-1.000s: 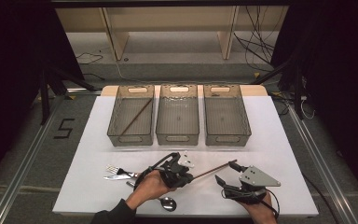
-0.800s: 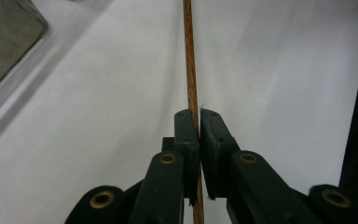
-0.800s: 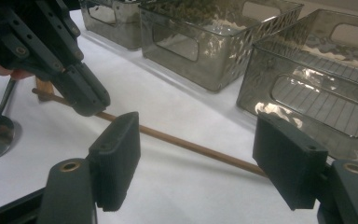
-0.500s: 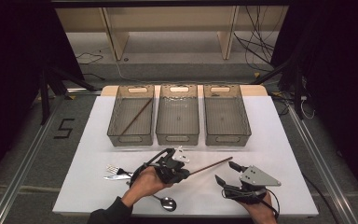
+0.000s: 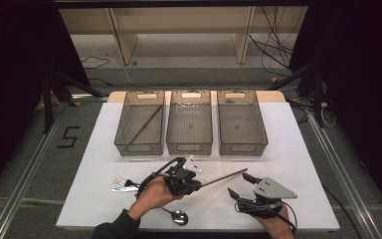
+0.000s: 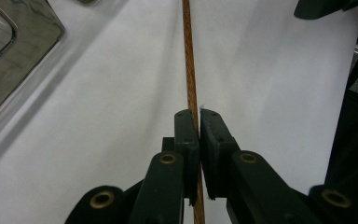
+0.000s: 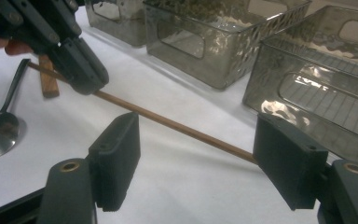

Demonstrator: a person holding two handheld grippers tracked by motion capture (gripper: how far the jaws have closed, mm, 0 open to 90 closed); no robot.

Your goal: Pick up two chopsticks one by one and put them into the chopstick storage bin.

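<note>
High view: the left tool grips a chopstick low over the bench, the right tool open nearby.

Left gripper view — pads pinch the thin stick near one end, so it could pivot or slip.

Right gripper view — the far tip might catch a bin.

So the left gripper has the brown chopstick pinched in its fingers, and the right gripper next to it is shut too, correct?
Not quite. The left gripper does pinch the brown chopstick, but the right gripper is open: the right gripper view shows its fingers standing wide apart with bare table between them, the chopstick passing beyond them untouched.
</note>
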